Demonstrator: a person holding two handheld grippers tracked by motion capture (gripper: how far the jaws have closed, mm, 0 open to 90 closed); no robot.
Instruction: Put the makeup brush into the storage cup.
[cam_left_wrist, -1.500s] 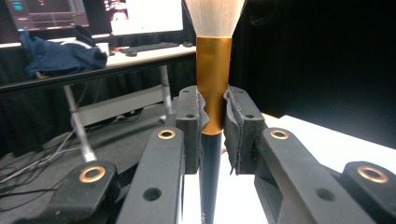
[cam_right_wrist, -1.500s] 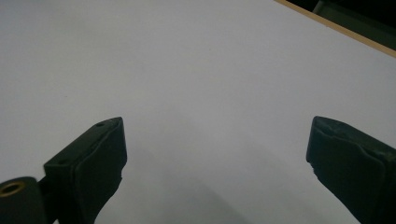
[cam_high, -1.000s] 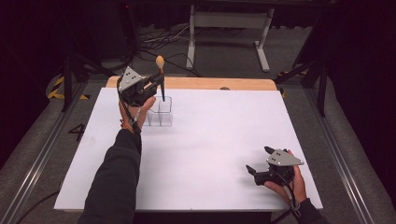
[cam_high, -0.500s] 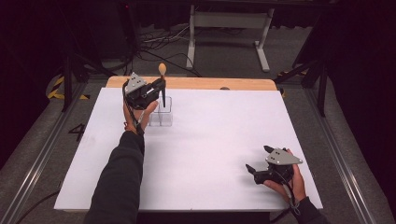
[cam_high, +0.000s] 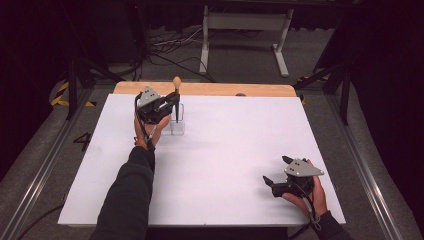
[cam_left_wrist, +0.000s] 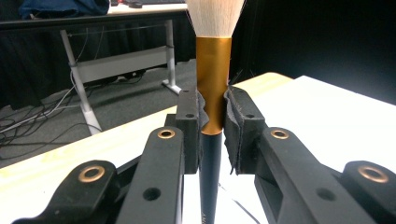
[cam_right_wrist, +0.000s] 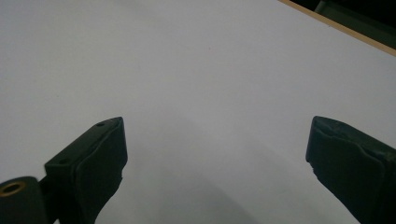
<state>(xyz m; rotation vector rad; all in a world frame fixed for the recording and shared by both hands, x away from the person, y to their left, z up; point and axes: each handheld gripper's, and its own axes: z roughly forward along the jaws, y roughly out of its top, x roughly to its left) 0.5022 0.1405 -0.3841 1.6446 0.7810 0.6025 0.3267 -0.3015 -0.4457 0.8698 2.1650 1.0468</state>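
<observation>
My left gripper (cam_high: 172, 102) is shut on a makeup brush (cam_high: 176, 95) with a dark handle, a gold ferrule and pale bristles on top. The brush stands upright, and its handle reaches down into a clear plastic holder (cam_high: 177, 125) at the table's far left. In the left gripper view the pads press on the gold ferrule of the brush (cam_left_wrist: 213, 79) from both sides, the left gripper (cam_left_wrist: 213, 126) closed around it. My right gripper (cam_high: 275, 172) rests near the front right of the white table, open, with nothing between its jaws (cam_right_wrist: 215, 154).
The white table top (cam_high: 235, 145) has a wooden strip (cam_high: 210, 89) along its far edge. Behind it on the floor stand a white desk frame (cam_high: 245, 30) and loose cables (cam_high: 165, 45). A dark stand (cam_high: 75, 80) rises at the far left.
My left gripper has sunk with the brush, lowering the handle into the clear holder. The right gripper has stayed where it was.
</observation>
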